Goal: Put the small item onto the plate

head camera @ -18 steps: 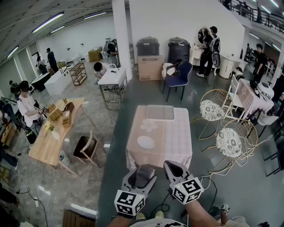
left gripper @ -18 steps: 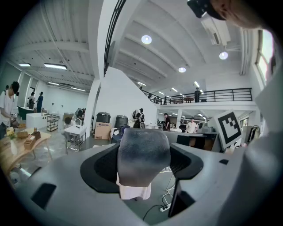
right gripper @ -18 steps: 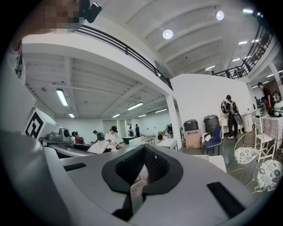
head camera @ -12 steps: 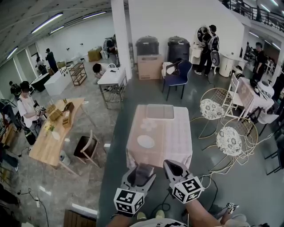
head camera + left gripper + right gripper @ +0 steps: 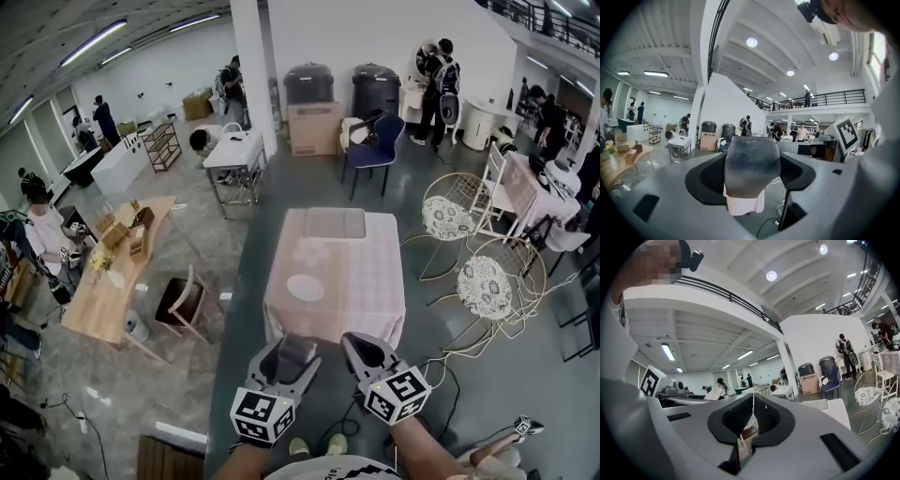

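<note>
While I hold both tongs out short of the desk (image 5: pixel 375 300), head view: the left tongs (image 5: pixel 292 345) and right tongs (image 5: pixel 364 349) sit side by side low in the picture, over grey floor (image 5: pixel 234 375).
Left tongs: spread wide and clamped on the small item (image 5: pixel 294 356), a dark grey rounded lump that fills the gap from pad to pad.
Right tongs: tips together, nothing between them.
Head view only: the white plate (image 5: pixel 305 287), bare, on the near-left part of the pink-clothed desk, and a pale flat tray (image 5: pixel 336 223) at the desk's far end.
Left gripper view only: the small item (image 5: pixel 752 164) close up, its matte dome filling the middle. Under it shows a strip of the desk's cloth (image 5: pixel 745 205), and the plate is hidden behind it. The right tongs' marker cube (image 5: pixel 847 133) stands at the right edge.
Right gripper view only: the closed pads (image 5: pixel 766 416) with a thin slit below the tips, and the desk as a pale corner (image 5: pixel 834 411) off to the right.
Small item versus tongs: inside my left tongs, just beside the right tongs but not touching them.
Small item versus plate: well apart. The plate lies almost straight ahead of the left tongs, beyond the desk's near edge.
</note>
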A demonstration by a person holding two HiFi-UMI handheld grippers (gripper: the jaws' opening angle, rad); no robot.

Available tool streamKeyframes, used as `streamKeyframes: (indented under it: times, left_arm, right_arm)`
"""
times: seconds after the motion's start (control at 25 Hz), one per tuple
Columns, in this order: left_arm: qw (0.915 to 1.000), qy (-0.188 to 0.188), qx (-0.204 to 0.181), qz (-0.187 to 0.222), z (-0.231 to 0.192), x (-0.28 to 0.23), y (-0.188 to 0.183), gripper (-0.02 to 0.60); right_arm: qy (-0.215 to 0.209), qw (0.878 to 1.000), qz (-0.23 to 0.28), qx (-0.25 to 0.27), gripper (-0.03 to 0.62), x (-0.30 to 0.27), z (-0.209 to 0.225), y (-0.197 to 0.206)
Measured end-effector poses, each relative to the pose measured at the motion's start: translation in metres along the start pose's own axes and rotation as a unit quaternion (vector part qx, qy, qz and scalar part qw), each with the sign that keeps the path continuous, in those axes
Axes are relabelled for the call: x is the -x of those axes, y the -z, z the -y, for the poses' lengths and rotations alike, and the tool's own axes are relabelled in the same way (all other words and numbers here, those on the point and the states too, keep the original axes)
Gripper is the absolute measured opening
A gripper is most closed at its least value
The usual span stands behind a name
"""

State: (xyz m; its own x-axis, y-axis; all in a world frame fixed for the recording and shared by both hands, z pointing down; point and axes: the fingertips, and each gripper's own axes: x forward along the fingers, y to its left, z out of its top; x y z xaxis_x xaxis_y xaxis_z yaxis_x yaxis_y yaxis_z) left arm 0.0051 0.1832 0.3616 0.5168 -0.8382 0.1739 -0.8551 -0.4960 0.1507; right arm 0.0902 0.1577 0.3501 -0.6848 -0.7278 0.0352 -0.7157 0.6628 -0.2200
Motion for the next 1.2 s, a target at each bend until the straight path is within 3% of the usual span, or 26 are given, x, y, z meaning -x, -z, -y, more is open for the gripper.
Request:
streamKeyframes:
  times: [0.6,0.96,1.2]
  left_arm:
    - [0.9993,-0.030,0.006,-0.023,-0.019,-0.017,0.009,0.316]
    - [0.9995,-0.015,-0.001,-0.029,-0.062,-0.058,0.001,0.316]
    - [0.9991,0.016,-0.012,-0.037,-0.106,-0.093,-0.004,0.316]
  right_arm:
    - [-0.004,1.000,-0.003,-0.023,0.015,-0.008,0.026,0.005]
    - [0.016,1.000,-0.006,-0.018,0.015,-0.055,0.043,0.004]
    - [0.042,0.999,-0.002,-0.015,0.015,-0.105,0.059,-0.003]
